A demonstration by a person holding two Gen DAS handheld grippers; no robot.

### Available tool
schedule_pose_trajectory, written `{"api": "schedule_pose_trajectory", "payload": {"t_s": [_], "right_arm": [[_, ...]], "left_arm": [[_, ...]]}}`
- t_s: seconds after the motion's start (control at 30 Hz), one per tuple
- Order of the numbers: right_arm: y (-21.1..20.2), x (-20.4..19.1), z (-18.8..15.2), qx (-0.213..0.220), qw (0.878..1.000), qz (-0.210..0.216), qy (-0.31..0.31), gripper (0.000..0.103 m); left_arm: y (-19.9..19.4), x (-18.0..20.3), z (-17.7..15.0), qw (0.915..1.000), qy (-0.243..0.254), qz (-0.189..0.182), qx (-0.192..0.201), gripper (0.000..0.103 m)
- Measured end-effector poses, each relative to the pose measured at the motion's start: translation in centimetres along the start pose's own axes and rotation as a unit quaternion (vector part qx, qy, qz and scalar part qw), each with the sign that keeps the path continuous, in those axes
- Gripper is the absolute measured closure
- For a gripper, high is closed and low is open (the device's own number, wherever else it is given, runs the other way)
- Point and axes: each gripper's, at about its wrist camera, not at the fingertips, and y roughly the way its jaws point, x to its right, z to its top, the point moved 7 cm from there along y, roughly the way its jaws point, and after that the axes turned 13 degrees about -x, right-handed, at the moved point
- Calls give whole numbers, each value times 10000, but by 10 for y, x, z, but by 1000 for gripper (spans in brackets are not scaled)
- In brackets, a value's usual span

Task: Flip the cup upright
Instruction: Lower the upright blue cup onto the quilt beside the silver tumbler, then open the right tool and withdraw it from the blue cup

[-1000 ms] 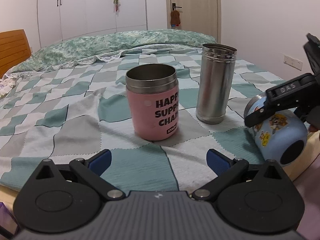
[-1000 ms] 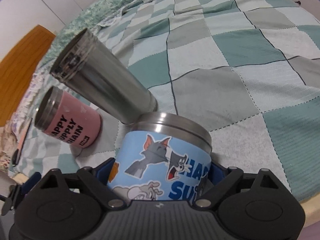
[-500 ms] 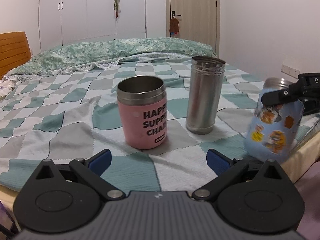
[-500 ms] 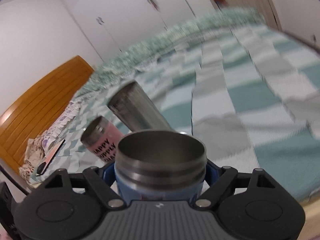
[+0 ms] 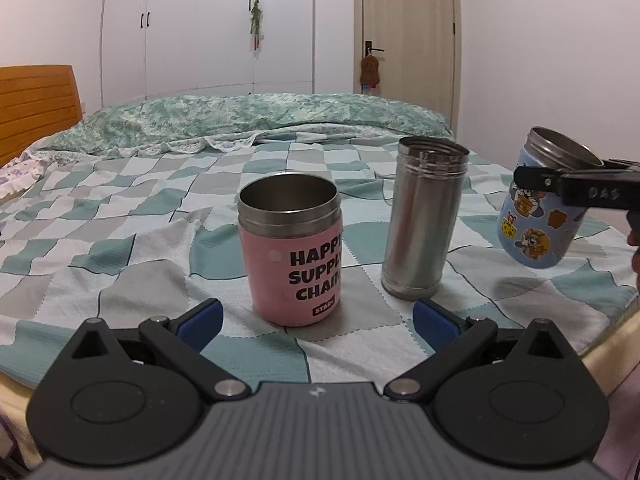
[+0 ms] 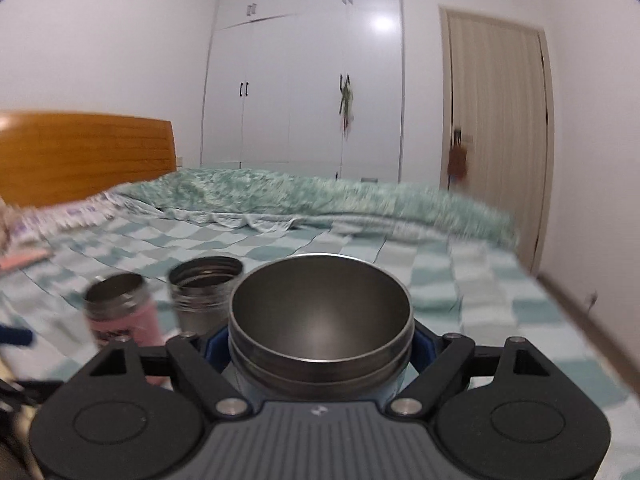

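My right gripper (image 6: 320, 340) is shut on the blue cartoon cup (image 6: 320, 320), whose open steel mouth faces up toward the camera. In the left wrist view the blue cup (image 5: 536, 220) hangs above the bed at the right, mouth up and slightly tilted, with the right gripper's fingers (image 5: 560, 184) across it. My left gripper (image 5: 316, 316) is open and empty, low at the bed's near edge in front of the pink cup (image 5: 292, 256).
The pink cup and a tall steel tumbler (image 5: 424, 220) stand upright on the checked bedspread (image 5: 120, 240); both also show in the right wrist view, pink cup (image 6: 120, 312) and tumbler (image 6: 204, 292). The bed's edge (image 5: 612, 332) is near right. A wooden headboard (image 5: 36, 108) is at left.
The right gripper has lifted the blue cup off the bed and turned it from lying on its side to mouth up. The left gripper has stayed open.
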Motion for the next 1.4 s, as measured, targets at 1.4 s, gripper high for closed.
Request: {"api": "schedule_pose_trajectory", "payload": {"t_s": [1.4], "right_arm": [[-86, 5, -92, 725, 9973, -53, -47, 0]], "left_arm": [[-51, 46, -49, 9898, -307, 218, 1374, 0]]}}
